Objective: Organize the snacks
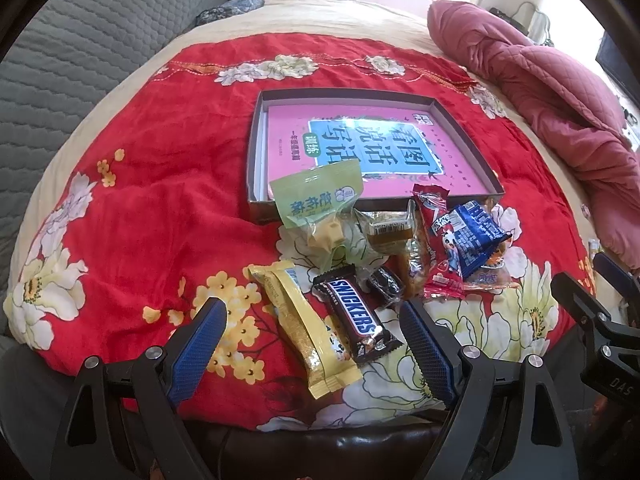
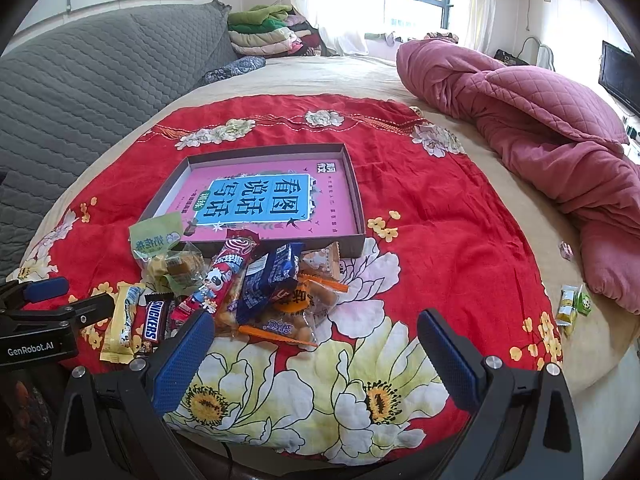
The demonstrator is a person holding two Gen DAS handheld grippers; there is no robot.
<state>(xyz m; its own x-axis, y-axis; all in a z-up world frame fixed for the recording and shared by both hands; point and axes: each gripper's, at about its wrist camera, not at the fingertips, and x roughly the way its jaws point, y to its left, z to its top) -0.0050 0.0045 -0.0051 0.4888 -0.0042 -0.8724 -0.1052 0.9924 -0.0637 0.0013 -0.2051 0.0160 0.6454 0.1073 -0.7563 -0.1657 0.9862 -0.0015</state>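
A pile of snacks lies on the red floral cloth point(image 1: 160, 208) in front of a shallow dark box point(image 1: 258, 152) lined with a pink book. The pile holds a Snickers bar point(image 1: 354, 316), a yellow bar point(image 1: 304, 328), a green packet point(image 1: 316, 200), a red packet point(image 1: 440, 244) and a blue packet point(image 1: 476, 236). My left gripper point(image 1: 314, 320) is open, its fingers on either side of the yellow bar and Snickers, above them. My right gripper point(image 2: 316, 336) is open and empty over the cloth, right of the pile point(image 2: 256, 280). The box also shows in the right wrist view point(image 2: 358, 196).
A rumpled pink quilt point(image 2: 540, 136) lies at the right of the bed. A grey quilted sofa back point(image 2: 80, 80) stands at the left. A few small snack packets point(image 2: 572, 306) lie off the cloth at the right. Folded clothes point(image 2: 268, 32) are stacked at the back.
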